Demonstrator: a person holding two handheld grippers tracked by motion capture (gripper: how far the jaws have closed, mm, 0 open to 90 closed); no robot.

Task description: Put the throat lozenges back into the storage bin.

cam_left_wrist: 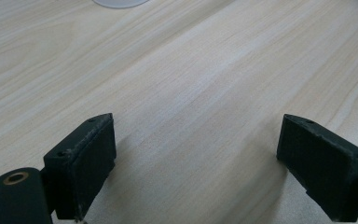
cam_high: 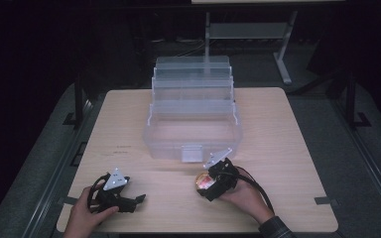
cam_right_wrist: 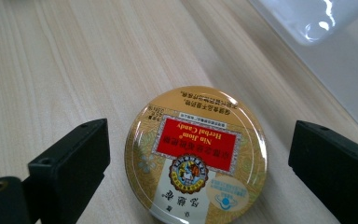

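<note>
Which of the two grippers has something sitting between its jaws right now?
The right gripper: a round gold candy tin lies on the table between its open jaws, untouched. The left gripper has bare wood between its jaws.

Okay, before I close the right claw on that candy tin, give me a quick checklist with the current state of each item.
1. Candy tin sits between the right claw jaws: ok.
2. Jaws clear of the tin's sides, a gap on each: ok.
3. Tin lies flat on the table, lid up: ok.
4. Tin centred between the jaws: not ok, it sits nearer the left jaw in the right gripper view.
5. Left claw open, nothing between its jaws: ok.
6. Clear plastic box stands open behind the tin: ok.
</note>
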